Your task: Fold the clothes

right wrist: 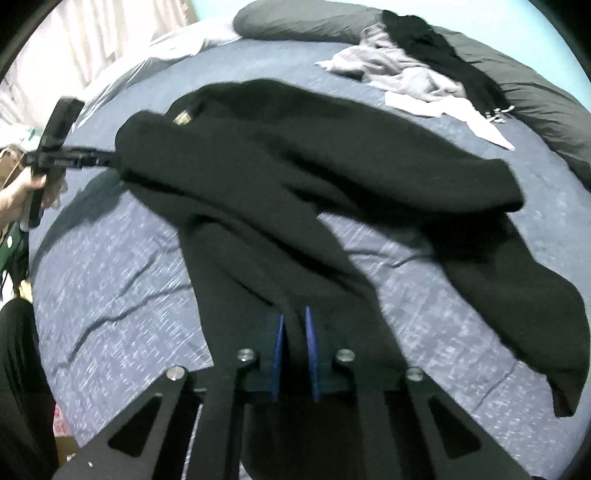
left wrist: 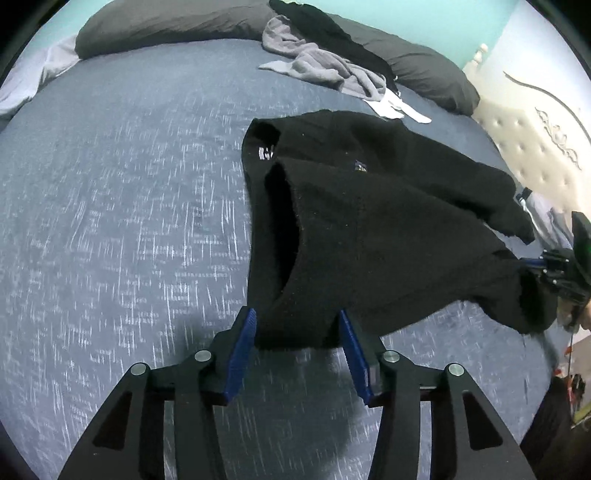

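A black fleece sweater (left wrist: 369, 206) lies spread on the blue bedspread (left wrist: 110, 206), its collar label facing up. My left gripper (left wrist: 297, 332) stands open, blue pads wide apart, and a bunched edge of the sweater sits between them. In the right wrist view that gripper (right wrist: 114, 158) meets the sweater's far left end, and a hand holds it. My right gripper (right wrist: 294, 326) is shut on a fold of the sweater (right wrist: 295, 155), pads close together with black cloth pinched between them. It appears at the right edge of the left wrist view as the right gripper (left wrist: 524, 264). One sleeve (right wrist: 535, 317) trails off to the right.
A heap of grey clothes (left wrist: 317, 66) and a black garment (left wrist: 332, 33) lie at the head of the bed against dark pillows (left wrist: 166, 26). White socks (left wrist: 395, 107) sit beside them. A tufted white headboard (left wrist: 535, 147) rises on the right. Broad bare bedspread lies to the left.
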Tool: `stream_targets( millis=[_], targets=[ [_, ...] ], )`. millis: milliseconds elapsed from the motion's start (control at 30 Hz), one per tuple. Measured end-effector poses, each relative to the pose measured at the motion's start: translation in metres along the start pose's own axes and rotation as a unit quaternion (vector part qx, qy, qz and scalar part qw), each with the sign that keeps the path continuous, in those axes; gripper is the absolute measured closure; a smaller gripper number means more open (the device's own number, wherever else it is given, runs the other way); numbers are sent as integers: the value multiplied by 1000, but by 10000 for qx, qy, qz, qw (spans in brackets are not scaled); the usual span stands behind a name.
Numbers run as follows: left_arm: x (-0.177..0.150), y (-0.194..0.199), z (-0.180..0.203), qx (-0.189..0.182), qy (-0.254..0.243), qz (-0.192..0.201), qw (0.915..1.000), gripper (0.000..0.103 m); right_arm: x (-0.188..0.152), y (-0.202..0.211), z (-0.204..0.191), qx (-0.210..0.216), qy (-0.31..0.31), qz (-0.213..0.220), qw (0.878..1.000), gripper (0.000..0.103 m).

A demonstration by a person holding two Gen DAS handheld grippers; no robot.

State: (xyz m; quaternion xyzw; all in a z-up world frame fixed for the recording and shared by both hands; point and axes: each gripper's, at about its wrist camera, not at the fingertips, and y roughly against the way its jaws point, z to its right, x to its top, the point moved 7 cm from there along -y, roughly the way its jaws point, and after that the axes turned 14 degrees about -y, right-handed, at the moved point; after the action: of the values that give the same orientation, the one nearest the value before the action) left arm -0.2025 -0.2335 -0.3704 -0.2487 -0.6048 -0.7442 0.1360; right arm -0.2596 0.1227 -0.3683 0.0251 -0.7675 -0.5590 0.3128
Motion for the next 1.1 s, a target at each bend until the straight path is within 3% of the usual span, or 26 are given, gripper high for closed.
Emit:
stream_targets(
  millis=[67,133,200,300,500,800,933,1100],
  targets=[
    [3,-1,2,-19,-50,-9,10000,56,3,2,2,6,-54,68,10000,94],
    [6,0,4,-41,-94,-14,9999,68,5,4,2,3,-50,117,9999,94],
    [9,4,5,-65,-121,-8,9999,91,6,8,2,28,-56,150,9999,95],
    [16,18,8,-115,-161,63,9998,99,8,14,0,61,-31,202,9998,96],
    [37,64,17,-59,-207,202,9996,100,13,45,-6,185,124,346,9992,99],
    [53,125,21,-58,186,289,9994,100,4,111,-25,647,660,484,9945,99],
    [37,120,19,-115,389,43,9992,100,-15,117,-35,793,892,290,9924,99],
    [-3,89,11,-96,565,-469,9973,100,-49,80,-53,898,996,-333,9904,99]
  ],
)
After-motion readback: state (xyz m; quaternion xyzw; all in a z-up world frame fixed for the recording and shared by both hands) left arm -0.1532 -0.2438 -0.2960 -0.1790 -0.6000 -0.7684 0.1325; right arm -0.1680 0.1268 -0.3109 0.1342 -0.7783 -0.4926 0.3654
